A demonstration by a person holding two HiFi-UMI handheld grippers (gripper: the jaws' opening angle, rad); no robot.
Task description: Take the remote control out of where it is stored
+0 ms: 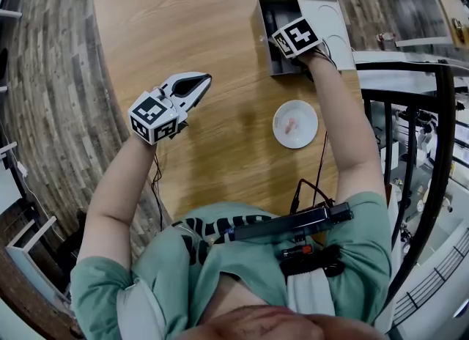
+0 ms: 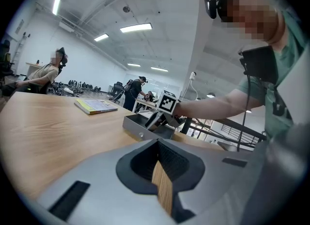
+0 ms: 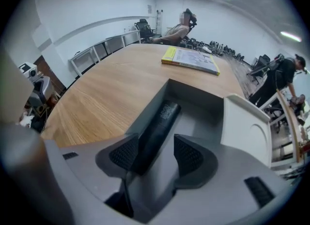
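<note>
The right claw (image 3: 157, 154) stands apart with the remote control (image 3: 156, 122) between its jaws. The left pad lies against the remote's dark side and the right pad stands clear of it, so nothing is clamped. The remote control lies lengthwise inside the grey box (image 3: 206, 99), along that box's left wall, its far end pointing at the back wall. Just to the right of the box is its pale lid (image 3: 247, 132), which shows a round shallow recess in the head view. The box is near the far right edge of the wooden counter (image 3: 106, 90).

The left claw (image 2: 159, 167) hangs over the counter well apart from the box. Its jaws are drawn together to a thin slit, through which only the wood grain shows, and they hold nothing.

Between the box and the person is a small white plate (image 1: 306, 111) with something pinkish on it. A yellow book (image 3: 190, 59) lies at the far edge of the counter, beyond the box. Past the counter, other people sit or stand among desks and chairs under ceiling strip lights
</note>
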